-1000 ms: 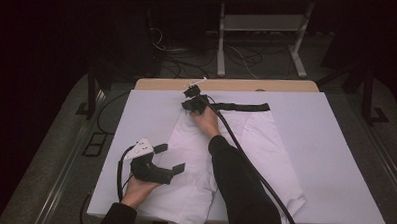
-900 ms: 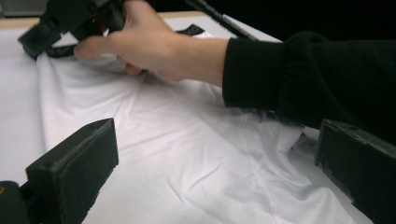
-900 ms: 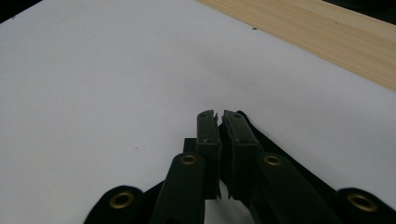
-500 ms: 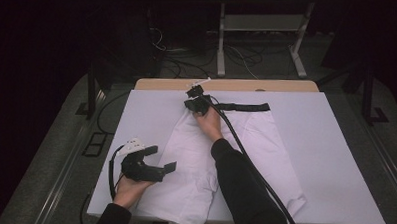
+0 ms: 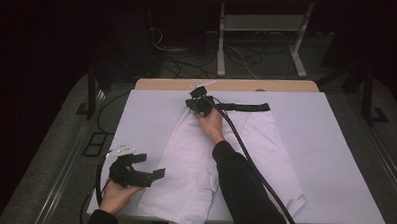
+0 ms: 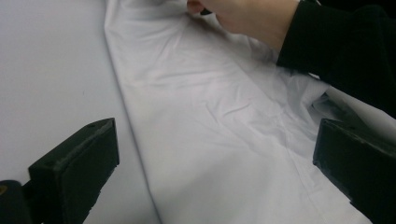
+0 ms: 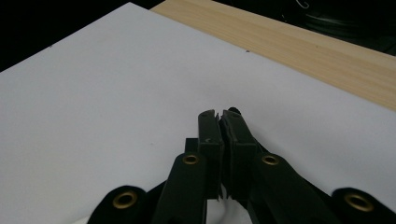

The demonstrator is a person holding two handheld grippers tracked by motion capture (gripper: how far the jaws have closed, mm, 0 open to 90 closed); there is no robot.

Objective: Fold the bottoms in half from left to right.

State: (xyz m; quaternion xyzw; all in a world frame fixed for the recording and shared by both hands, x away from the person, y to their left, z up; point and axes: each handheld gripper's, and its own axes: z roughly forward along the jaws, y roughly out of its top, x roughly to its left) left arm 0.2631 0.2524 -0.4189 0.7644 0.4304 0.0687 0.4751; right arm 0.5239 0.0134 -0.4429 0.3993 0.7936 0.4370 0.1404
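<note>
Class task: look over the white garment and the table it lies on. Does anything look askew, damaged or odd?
Nothing looks damaged or spilled. The white garment lies slightly slanted on the table, its lower edge hanging over the near side, with light creases. The right gripper is shut at the garment's dark-banded top; the left gripper is open beside it.

Quick count: one white garment [image 5: 209, 162] spread on one white-covered surface [image 5: 335, 162], with one black band [image 5: 246, 107] along the garment's top edge. Two grippers, left [image 5: 152, 166] and right [image 5: 196, 101], each with two fingers, and one cable [image 5: 245, 153] on the right one.
</note>
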